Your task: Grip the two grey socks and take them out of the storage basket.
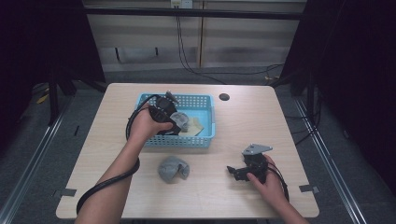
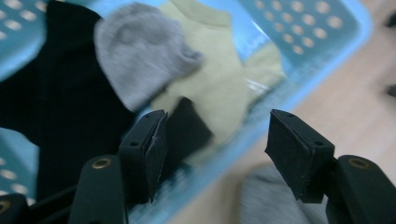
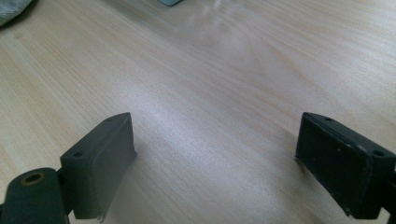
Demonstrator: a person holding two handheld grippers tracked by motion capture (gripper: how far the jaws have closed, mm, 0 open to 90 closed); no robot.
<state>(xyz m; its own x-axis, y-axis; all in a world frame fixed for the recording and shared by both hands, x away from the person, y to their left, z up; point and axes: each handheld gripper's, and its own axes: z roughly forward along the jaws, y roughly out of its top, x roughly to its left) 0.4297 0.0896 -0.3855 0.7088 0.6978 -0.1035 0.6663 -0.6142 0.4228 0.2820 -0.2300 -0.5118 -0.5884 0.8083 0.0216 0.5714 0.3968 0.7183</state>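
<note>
Socks are the work in hand: in the high view a crumpled grey knitted sock lies on the pale wooden table, just in front of the light-blue perforated plastic basket, between the two hands. The left gripper hangs over the basket's near half, above the socks already inside; the right gripper rests low on the table, to the right of the loose sock with bare table between. The right hand looks the nearer to it, while the left is at the basket. The sock is bunched, so no long axis can be told. In the left gripper view the jaws stand apart with nothing between the pads; beyond them a grey sock, a pale yellow-green sock and a black sock lie in the basket, and the loose sock shows as a blurred grey patch at the bottom edge. In the right gripper view the jaws are wide and empty over bare wood, the sock only a grey corner at upper left.
</note>
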